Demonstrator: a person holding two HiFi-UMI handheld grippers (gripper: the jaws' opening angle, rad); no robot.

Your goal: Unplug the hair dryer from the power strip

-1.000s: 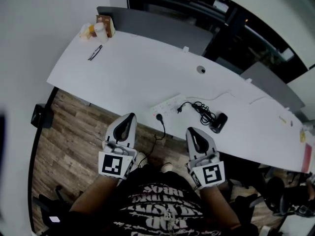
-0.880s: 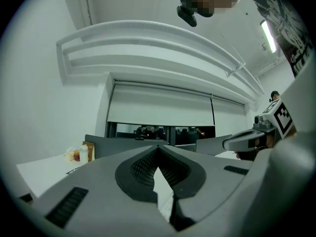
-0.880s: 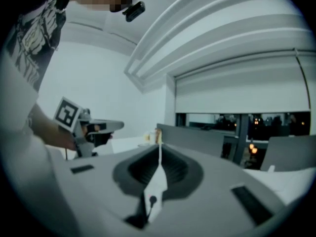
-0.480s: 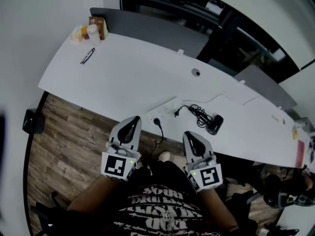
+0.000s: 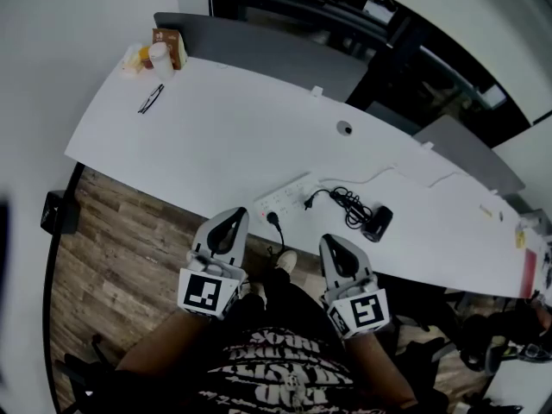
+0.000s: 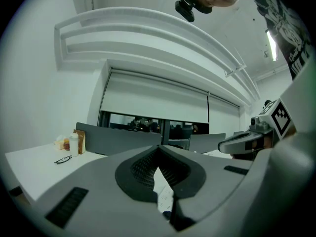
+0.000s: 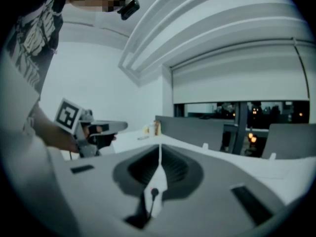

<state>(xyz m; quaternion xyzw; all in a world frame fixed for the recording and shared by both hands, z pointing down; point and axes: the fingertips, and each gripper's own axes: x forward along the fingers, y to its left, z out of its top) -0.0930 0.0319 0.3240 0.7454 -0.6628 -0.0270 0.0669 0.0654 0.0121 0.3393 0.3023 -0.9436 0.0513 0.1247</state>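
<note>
By the desk (image 5: 216,128), left claw (image 5: 231,221) and right claw (image 5: 335,247) look closed, empty; head view alone shows hair dryer (image 5: 380,222).

Power strip (image 5: 285,199): white, flat, lying diagonal near front edge of table (image 5: 224,119), centre frame. Hair dryer (image 5: 380,222): black, compact, on its side, right of strip, apart from it. Its black cord (image 5: 348,203) loosely bundled between them, ends in small plug (image 5: 308,200) at strip's right edge; seated or not, can't tell. Second black plug (image 5: 272,217) at strip's near end.
</note>
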